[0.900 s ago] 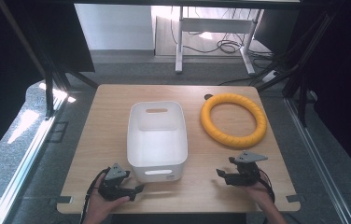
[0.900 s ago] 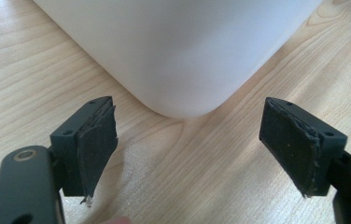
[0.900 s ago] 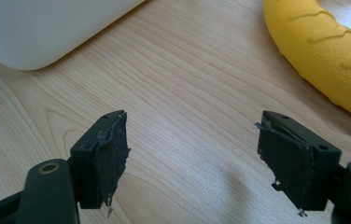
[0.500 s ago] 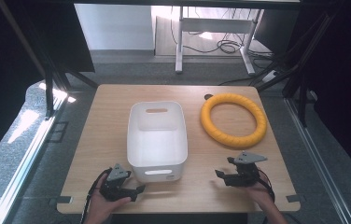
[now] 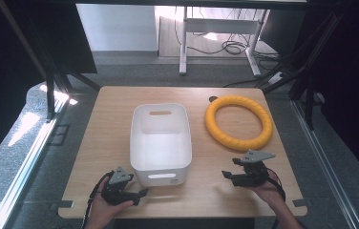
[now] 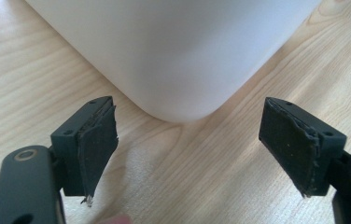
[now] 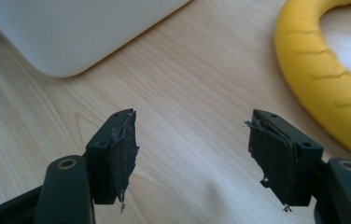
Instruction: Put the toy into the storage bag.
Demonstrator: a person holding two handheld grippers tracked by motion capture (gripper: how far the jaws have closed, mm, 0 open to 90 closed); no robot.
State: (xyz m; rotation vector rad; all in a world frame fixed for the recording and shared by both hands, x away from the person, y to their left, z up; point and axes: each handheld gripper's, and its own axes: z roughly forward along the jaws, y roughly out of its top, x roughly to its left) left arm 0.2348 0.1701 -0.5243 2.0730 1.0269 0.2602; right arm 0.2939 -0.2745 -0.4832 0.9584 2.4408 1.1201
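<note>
A white plastic bin (image 5: pixel 160 143) stands empty in the middle of the wooden table (image 5: pixel 106 133). A yellow ribbed ring (image 5: pixel 238 122) lies flat to its right. My left gripper (image 5: pixel 139 193) rests near the front edge, just off the bin's near left corner (image 6: pixel 178 60); its jaws stand wide apart with nothing between them (image 6: pixel 194 158). My right gripper (image 5: pixel 228 174) sits at the front right, open and empty (image 7: pixel 194 161), pointing toward the gap between the bin (image 7: pixel 71 28) and the ring (image 7: pixel 327 79).
The table's front edge lies just behind both hands. Grey floor surrounds the table, with black frame legs (image 5: pixel 48 95) at the left and right and a white desk frame with cables (image 5: pixel 225 43) beyond the far edge.
</note>
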